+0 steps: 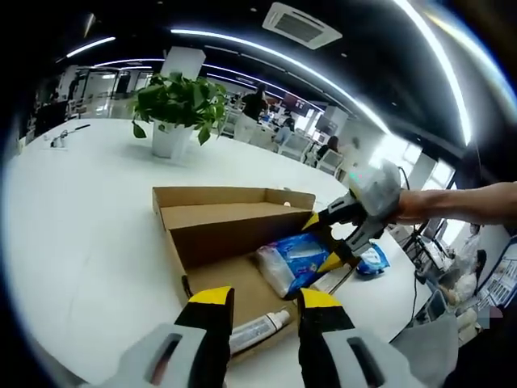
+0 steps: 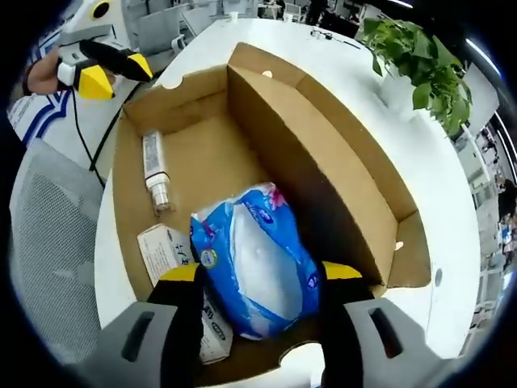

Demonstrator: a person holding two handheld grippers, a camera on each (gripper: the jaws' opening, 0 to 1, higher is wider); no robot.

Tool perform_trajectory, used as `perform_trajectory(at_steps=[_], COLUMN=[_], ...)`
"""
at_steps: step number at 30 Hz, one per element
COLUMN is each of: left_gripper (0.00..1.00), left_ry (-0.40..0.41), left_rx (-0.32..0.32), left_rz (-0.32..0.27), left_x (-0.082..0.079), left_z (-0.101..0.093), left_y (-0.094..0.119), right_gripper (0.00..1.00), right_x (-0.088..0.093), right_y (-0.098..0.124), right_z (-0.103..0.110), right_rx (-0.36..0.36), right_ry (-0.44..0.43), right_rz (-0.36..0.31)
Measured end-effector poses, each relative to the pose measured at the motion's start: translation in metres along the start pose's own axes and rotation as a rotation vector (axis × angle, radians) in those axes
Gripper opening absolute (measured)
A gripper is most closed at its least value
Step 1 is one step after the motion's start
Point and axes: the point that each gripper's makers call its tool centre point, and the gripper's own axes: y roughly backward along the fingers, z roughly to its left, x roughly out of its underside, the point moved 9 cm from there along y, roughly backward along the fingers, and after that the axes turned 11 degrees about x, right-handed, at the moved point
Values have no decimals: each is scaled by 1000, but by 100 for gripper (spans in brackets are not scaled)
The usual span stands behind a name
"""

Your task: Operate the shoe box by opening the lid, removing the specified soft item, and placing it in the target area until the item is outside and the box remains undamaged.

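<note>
right gripper view: blue pack [image 2: 254, 267] between jaws

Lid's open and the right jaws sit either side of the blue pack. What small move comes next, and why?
Probably close the right gripper on the blue soft pack, then lift. Its jaws flank the pack, which is still inside the open shoe box beside a tube and a small carton. The left gripper hovers open near the box's edge.

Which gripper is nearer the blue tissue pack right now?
Right. The right gripper has its jaws on either side of the blue tissue pack inside the box. The left gripper hovers apart at the box's near edge, above the tube.
</note>
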Motion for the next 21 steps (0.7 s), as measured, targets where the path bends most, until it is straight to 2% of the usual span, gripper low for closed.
perform_trajectory(at_steps=[5, 8, 14, 21], left_gripper=[31, 31, 31, 31], left_ry=[-3, -5, -7, -6], left_rx=[1, 2, 0, -2], left_rz=[6, 9, 10, 11], left_x=[0, -1, -1, 0], left_z=[1, 2, 1, 0], left_y=[-1, -2, -2, -1], right_gripper=[54, 55, 54, 54], right_x=[-2, -5, -7, -7], right_y=[-11, -15, -24, -38], right_z=[-3, -1, 1, 5], right_rx=[-22, -29, -16, -29], right_ry=[-16, 9, 115, 149], right_rz=[21, 37, 81, 110])
